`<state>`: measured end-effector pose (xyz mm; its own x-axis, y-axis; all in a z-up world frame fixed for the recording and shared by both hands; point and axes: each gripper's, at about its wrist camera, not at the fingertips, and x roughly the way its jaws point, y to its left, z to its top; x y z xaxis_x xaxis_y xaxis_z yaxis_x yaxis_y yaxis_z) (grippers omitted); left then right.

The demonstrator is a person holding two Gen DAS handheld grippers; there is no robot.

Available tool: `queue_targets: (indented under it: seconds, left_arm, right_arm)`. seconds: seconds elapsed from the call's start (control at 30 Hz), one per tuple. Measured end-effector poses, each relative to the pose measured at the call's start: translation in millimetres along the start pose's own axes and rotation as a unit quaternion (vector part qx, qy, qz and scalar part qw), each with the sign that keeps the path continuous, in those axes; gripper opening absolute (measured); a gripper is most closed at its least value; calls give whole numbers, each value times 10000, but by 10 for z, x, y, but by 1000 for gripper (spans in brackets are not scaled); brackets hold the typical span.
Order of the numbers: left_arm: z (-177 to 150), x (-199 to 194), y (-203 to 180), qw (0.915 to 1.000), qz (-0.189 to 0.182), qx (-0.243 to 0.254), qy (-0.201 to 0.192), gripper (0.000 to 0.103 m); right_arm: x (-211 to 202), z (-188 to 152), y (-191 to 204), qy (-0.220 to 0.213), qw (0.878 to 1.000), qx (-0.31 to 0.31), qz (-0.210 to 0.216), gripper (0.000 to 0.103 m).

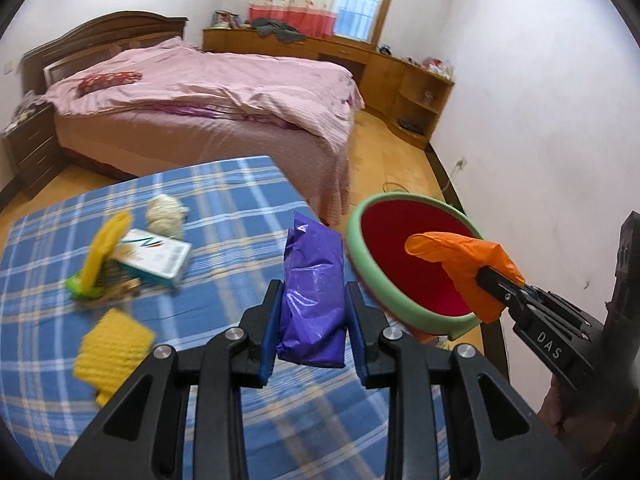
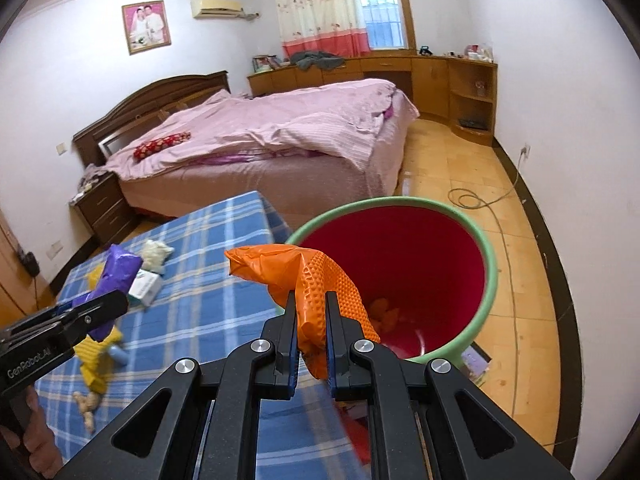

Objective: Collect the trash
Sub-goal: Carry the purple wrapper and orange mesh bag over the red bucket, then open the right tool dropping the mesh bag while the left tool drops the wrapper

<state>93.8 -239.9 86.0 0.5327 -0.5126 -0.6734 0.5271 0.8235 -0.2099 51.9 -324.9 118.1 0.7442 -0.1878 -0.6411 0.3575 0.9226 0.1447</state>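
1. Round bin with green rim and red inside [image 2: 448, 248], standing on the wood floor off the table's edge, ahead and right of the right gripper's jaws; pale yellowish scraps [image 2: 385, 309] lie at its bottom, the rest of the inside shows bare red wall
2. Right gripper [image 2: 312, 312]: jaws nearly closed, pinching a crumpled orange textured rubber glove [image 2: 320, 280]; the glove's free end sticks out left of the jaws over the bin's near rim
3. Left gripper [image 1: 313, 292]: jaws part open, clamped on both sides of a folded purple glossy plastic bag [image 1: 314, 280], which stands up between and beyond them, above the table
4. Table under blue plaid cloth [image 1: 224, 200]: its right edge runs just beside the bin; open cloth lies directly ahead of the left jaws
5. Left of the left jaws, on the cloth: white and teal carton box [image 1: 154, 258], yellow strip [image 1: 105, 252] leaning on it, cream crumpled wad [image 1: 165, 214] beyond, yellow ribbed sponge piece [image 1: 114, 350] nearest; all blurred
6. Pink-covered bed [image 2: 280, 136] stands well beyond the table, bare floor to the right of the bin
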Motion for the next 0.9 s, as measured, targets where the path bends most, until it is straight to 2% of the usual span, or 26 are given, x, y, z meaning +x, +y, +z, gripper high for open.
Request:
queue_targets:
  seconds: [0.4,0.7,0.83,0.9]
  left_arm:
    - [209,814,-513,9981,-192,422,407,30]
    - [281,1262,-669,9964,-264,496,636,30]
    - [286,1357,-711,9958,-268,538,687,30]
    - [294,1397,-720,9957,-274,540,699,30]
  right_arm:
    - [514,-29,-581,411,9981,230,-386,10]
    - [790,-73,-800,679,9951,444,-559,13]
    - [818,-93,-843,705,9940,616,-568,29]
    - [799,-100,-857,697,9938,672,-538,30]
